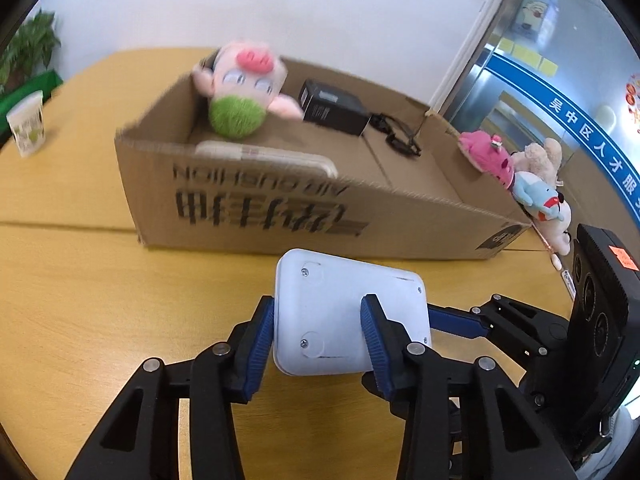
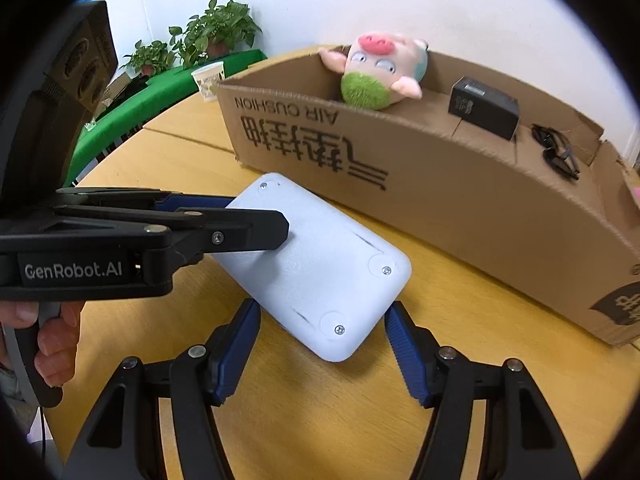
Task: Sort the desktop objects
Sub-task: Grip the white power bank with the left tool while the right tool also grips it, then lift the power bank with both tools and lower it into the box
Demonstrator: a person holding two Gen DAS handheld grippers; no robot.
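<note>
Gripping the white box [image 1: 348, 312] by one end only, the left tool [image 1: 320, 332] risks tipping it, while the right tool [image 2: 320, 356] waits unclenched.

We see a white rounded-rectangle device [image 1: 348, 312], screws showing at its corners, raised off the wooden table just in front of an open cardboard box [image 1: 304, 216]. Inside that box sit a pink pig plush [image 2: 384, 72], a black box [image 2: 484, 108] and dark glasses [image 2: 558, 154].
</note>
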